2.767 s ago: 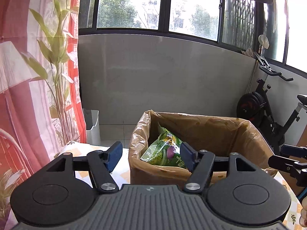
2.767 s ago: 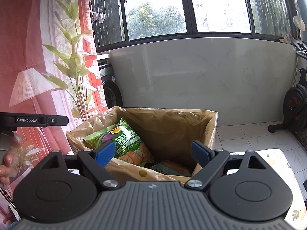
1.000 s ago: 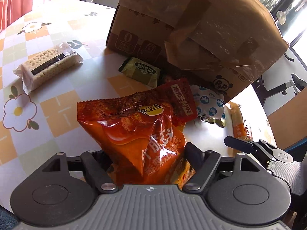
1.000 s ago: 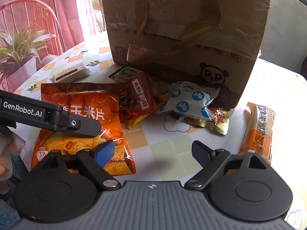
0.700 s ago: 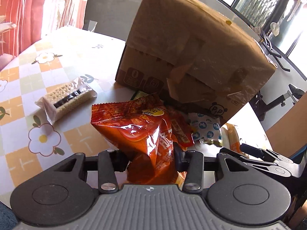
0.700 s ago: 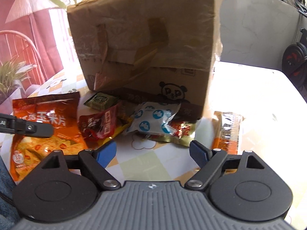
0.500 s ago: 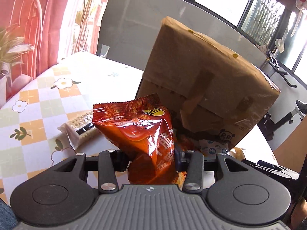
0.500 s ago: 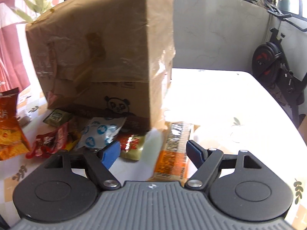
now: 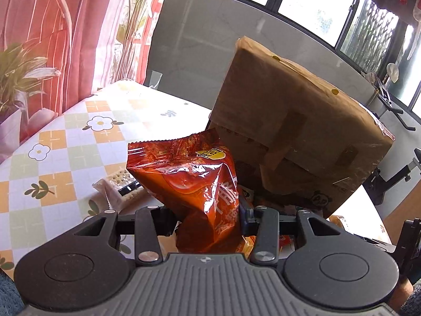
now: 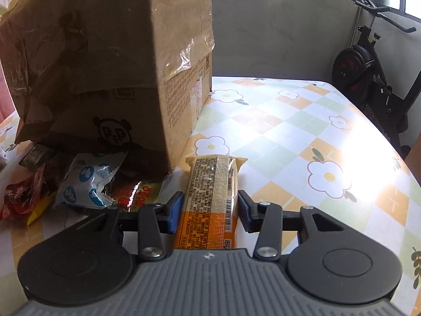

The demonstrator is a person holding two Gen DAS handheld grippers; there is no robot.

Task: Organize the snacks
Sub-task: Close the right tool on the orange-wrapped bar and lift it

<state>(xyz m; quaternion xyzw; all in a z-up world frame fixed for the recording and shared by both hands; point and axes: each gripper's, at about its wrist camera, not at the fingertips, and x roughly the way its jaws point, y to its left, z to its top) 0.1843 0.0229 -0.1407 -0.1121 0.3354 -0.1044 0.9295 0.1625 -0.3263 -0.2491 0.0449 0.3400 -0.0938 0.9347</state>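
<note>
I am squeezing puffy red chip bag [image 9: 200, 184] in left gripper [image 9: 208, 217] jaws: light, crinkly, crushable. Right gripper [image 10: 208, 210] jaws narrow around orange snack bar [image 10: 210, 197], gripping its sides; contact unclear.

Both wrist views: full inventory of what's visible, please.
cardboard box: 1, brown, on the table
chip bag: 1, red-orange, lifted, clamped in the left hand-held gripper
cracker pack: 1, clear wrap, table left of the bag
long snack pack: 1, orange and tan, on the table between the right fingers
white-blue packet: 1, at the box's foot
table: 1, flower-check cloth
exercise bike: 1, black, far right
left hand-held gripper: shut on the bag
right hand-held gripper: straddles the long pack, grip unclear
</note>
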